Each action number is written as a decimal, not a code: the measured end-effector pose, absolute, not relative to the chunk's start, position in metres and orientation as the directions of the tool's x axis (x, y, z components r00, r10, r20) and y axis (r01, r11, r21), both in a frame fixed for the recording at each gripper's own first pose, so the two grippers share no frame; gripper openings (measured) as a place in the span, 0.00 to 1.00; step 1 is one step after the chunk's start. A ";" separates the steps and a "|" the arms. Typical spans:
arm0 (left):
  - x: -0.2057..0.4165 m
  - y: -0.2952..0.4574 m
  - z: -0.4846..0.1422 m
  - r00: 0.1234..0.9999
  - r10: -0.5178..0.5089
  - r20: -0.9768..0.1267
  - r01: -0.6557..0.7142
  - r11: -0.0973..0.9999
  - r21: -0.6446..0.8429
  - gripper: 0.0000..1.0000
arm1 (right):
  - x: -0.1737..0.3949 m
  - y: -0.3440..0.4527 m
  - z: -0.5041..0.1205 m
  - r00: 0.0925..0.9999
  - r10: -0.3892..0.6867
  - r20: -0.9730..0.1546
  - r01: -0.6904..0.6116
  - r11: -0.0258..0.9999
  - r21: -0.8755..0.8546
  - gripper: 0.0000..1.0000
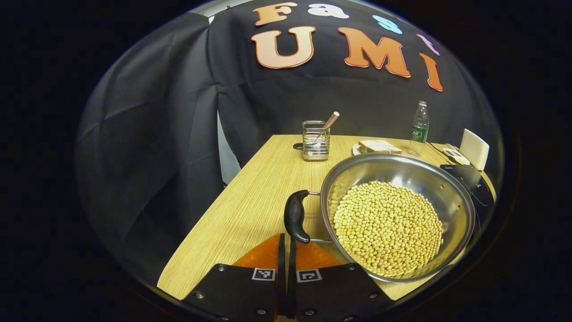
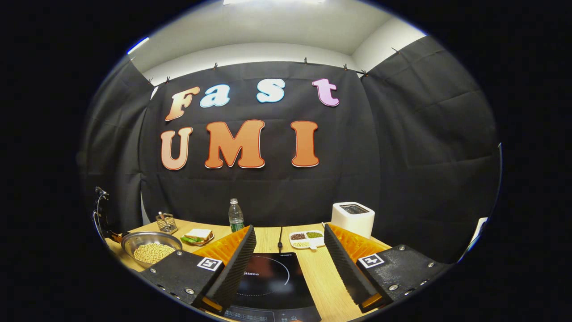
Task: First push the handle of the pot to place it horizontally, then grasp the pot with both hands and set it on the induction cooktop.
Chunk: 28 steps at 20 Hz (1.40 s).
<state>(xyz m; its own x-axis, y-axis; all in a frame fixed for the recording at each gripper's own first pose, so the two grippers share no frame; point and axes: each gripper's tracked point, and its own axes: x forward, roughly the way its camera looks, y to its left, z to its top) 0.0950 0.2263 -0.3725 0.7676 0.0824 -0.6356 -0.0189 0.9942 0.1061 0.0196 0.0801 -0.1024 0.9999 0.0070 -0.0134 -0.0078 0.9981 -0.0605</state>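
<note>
A steel pot [image 1: 380, 172] filled with yellow beans [image 1: 389, 226] sits on the wooden table [image 1: 250, 201]. Its black side handle [image 1: 296, 217] is on the pot's left. My left gripper [image 1: 286, 237] is shut with nothing between the fingers, and its tips sit at the near end of that handle. The black induction cooktop [image 1: 471, 181] lies just beyond the pot on the right. In the right gripper view my right gripper [image 2: 289, 229] hangs open over the cooktop [image 2: 272, 277], holding nothing. The pot [image 2: 134, 238] is far off to its left.
At the back of the table are a wire utensil holder [image 1: 315, 141], a sandwich on a plate [image 1: 380, 146] and a water bottle [image 1: 420, 127]. A white toaster [image 2: 353, 217] and a small divided dish [image 2: 306, 238] stand behind the cooktop.
</note>
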 end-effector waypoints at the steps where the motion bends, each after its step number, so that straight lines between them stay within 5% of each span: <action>1: 0.096 0.226 -0.374 0.767 0.077 -0.636 -0.015 0.995 0.103 0.02 | 0.020 0.083 -0.102 1.000 0.012 -0.016 -0.012 0.998 -0.060 0.95; 9: 0.087 0.230 -0.364 0.777 0.070 -0.625 -0.025 0.996 0.080 0.02 | 0.022 0.112 -0.108 0.998 0.048 -0.041 -0.050 0.997 -0.054 0.95; 22: 0.101 0.205 -0.250 0.934 0.023 -0.357 0.011 0.996 0.093 0.03 | 0.038 0.210 -0.118 0.986 0.139 -0.094 -0.131 0.987 0.089 0.95; 26: 0.117 0.191 -0.247 0.937 -0.002 -0.350 0.038 0.995 0.094 0.19 | 0.050 0.243 -0.135 0.982 0.137 -0.130 -0.127 0.989 0.081 0.95; 28: 0.119 0.191 -0.252 0.935 -0.010 -0.356 0.048 0.994 0.096 0.39 | 0.055 0.265 -0.154 0.974 0.146 -0.171 -0.134 0.988 0.081 0.95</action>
<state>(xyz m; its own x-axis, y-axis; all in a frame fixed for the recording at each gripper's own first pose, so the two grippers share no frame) 0.1186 0.1906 -0.2521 0.9346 -0.0102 -0.3556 0.0475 0.9942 0.0964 0.0554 0.2654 -0.1541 0.9743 0.1463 -0.1711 -0.1340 0.9876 0.0813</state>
